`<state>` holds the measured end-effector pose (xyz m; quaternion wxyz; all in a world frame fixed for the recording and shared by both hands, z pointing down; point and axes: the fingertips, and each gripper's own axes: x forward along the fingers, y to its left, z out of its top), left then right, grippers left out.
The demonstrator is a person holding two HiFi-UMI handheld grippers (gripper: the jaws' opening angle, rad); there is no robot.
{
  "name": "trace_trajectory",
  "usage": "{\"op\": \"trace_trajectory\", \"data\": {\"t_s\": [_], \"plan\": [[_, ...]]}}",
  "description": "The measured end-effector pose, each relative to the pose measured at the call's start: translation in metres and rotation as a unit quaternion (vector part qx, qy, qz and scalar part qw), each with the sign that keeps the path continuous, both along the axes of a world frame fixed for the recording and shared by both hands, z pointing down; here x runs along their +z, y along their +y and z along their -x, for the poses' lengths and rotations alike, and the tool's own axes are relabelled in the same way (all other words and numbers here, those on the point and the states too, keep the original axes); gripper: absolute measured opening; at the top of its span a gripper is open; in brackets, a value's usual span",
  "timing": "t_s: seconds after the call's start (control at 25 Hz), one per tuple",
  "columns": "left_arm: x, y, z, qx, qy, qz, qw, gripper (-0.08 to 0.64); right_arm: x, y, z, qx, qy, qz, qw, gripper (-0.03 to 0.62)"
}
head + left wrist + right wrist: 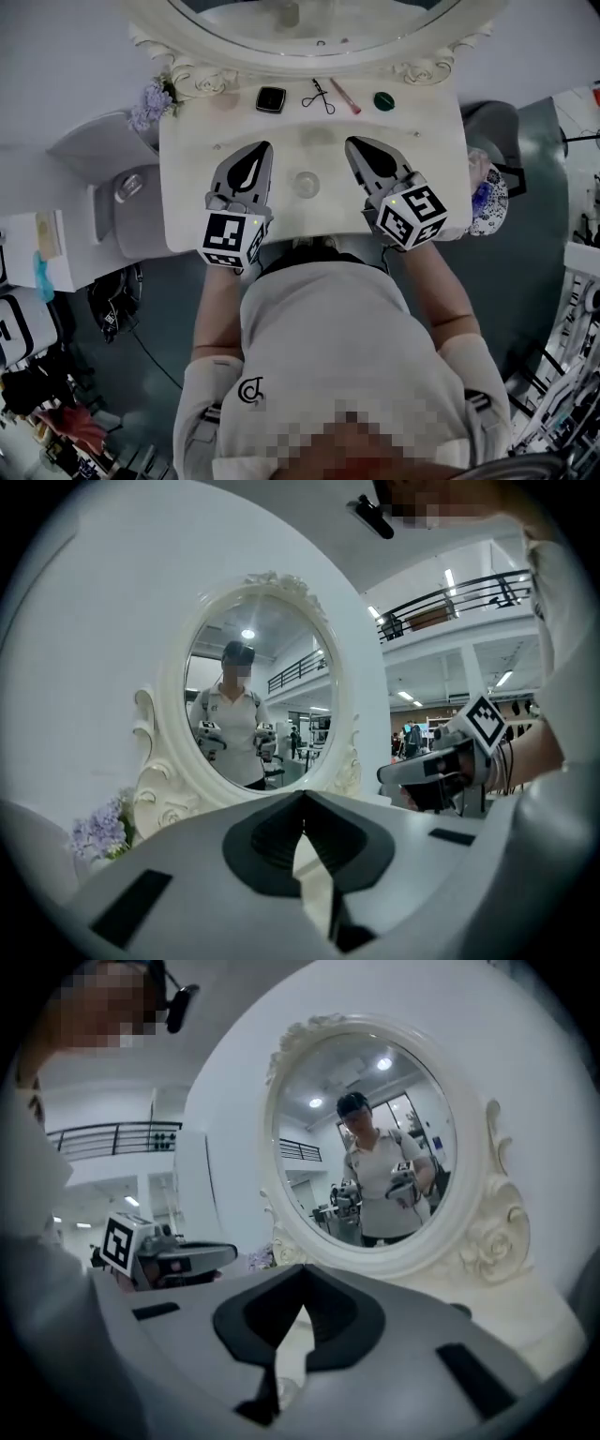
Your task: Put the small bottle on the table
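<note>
The small clear round bottle (305,183) seemed to stand on the cream-white dressing table (187,150), between the two grippers and touching neither. The left gripper (263,150) and the right gripper (354,143) lay on the table top, both with jaws shut tight and nothing in them. The putting-down looked done, so the next move would only need both lifted away without bumping the bottle.

No words or numbers are legible anywhere; a dark emblem (250,392) sits low on the person's shirt (319,337).
</note>
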<state>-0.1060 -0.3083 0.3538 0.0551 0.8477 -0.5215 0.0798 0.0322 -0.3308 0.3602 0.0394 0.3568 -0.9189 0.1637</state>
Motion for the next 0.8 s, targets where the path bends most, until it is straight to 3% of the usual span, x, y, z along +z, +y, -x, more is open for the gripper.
{"op": "trace_trajectory", "data": {"t_s": [0.2, 0.44, 0.8], "plan": [[-0.036, -0.002, 0.009, -0.016, -0.017, -0.044, 0.9988, 0.012, -0.032, -0.007, -0.001, 0.023, 0.027, -0.087, 0.996, 0.008], [-0.054, -0.002, 0.014, -0.024, -0.011, -0.054, 0.9982, 0.012, -0.056, -0.009, -0.003, 0.054, 0.083, -0.2, 0.975, 0.006], [-0.057, -0.005, 0.012, -0.021, -0.027, -0.063, 0.9974, 0.012, -0.058, -0.011, 0.001, 0.047, 0.089, -0.209, 0.973, 0.006]]}}
